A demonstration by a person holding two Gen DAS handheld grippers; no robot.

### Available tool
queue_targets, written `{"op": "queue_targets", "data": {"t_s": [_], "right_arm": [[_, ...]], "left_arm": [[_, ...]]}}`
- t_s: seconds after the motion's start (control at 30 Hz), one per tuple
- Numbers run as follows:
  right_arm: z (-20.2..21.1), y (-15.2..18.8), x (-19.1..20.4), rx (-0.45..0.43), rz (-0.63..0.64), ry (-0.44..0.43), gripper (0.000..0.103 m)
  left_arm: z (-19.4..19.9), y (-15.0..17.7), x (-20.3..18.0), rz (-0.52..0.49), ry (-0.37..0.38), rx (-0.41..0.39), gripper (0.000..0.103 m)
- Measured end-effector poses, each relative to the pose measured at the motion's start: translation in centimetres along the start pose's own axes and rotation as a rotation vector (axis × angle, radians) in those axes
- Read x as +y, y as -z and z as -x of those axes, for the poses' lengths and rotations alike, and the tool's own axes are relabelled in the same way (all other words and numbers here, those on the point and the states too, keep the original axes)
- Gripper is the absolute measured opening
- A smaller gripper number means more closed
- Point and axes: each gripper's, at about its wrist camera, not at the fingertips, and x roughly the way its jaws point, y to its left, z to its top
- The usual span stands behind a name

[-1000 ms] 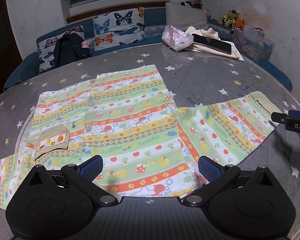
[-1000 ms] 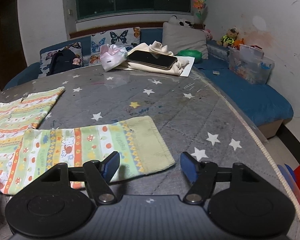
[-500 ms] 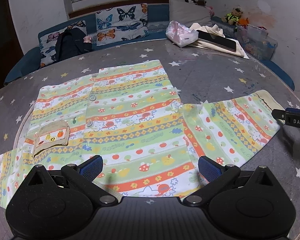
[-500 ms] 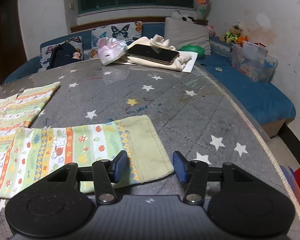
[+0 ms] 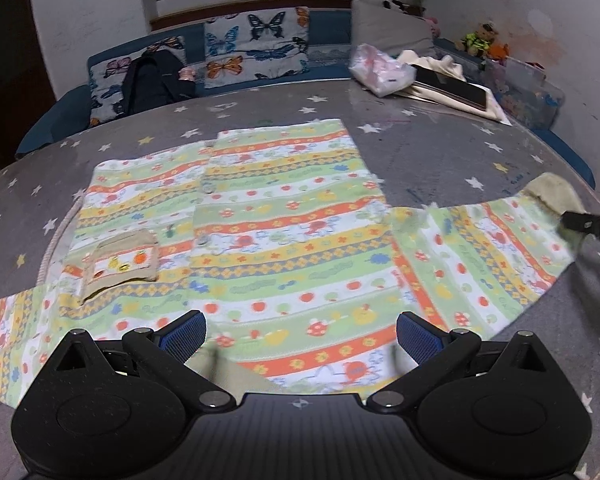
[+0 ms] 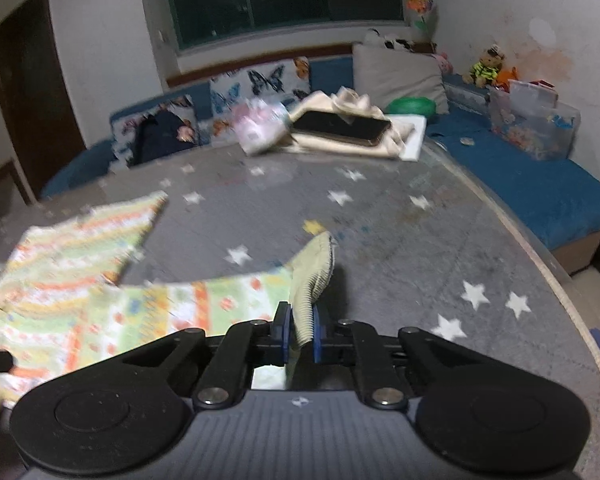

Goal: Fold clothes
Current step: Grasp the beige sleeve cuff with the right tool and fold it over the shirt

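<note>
A child's striped patterned shirt point(image 5: 276, 236) lies spread flat on the grey star-print table point(image 5: 440, 152), with a small beige pocket point(image 5: 120, 260) at its left. My left gripper point(image 5: 300, 332) is open just above the shirt's near hem. My right gripper point(image 6: 300, 332) is shut on the beige cuff point(image 6: 312, 276) of the shirt's right sleeve point(image 6: 204, 304) and holds it lifted off the table. In the left wrist view the right gripper's tip point(image 5: 588, 224) shows at that cuff point(image 5: 552, 190).
At the table's far side lie a pink bag point(image 5: 380, 72) and a phone on folded cream cloth point(image 6: 340, 128). A blue sofa with butterfly cushions point(image 5: 256, 48), a dark backpack point(image 5: 152, 80) and a plastic box point(image 6: 536, 124) surround the table. The table edge curves at right point(image 6: 540, 256).
My right gripper closed on the sleeve cuff and raised it. My left gripper stayed open and moved slightly forward over the hem.
</note>
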Motion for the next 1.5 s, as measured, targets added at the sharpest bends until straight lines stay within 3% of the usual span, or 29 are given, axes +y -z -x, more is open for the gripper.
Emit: {"op": "queue_targets", "data": {"t_s": [0.3,0.7,1.0,1.4,1.5], "right_arm": [[3.8,-4.0,5.3,-0.094,0.053,-0.132,0.009],[6.2,-8.4,16.1,-0.145,0.223,-0.275,0.009],[5.0,-8.1,24.7,-0.110,0.343,-0.369,0.009],[-0.2,-3.8,32.2,0.035,0.378,-0.450,0.009],[-1.0,-2.8,32.9,0.070,0.387,-0.464,0.021]], "left_arm": [[0.6,0.4,2.7,0.049,-0.013,-0.013,0.103],[1.8,1.6,7.2,0.120,-0.029,-0.039,0.103],[2.8,2.9,10.8,0.187,-0.034,-0.057,0.103],[3.5,5.1,14.8,0.265,-0.067,-0.050,0.103],[3.5,5.4,15.4,0.277,-0.078,-0.045,0.103]]}}
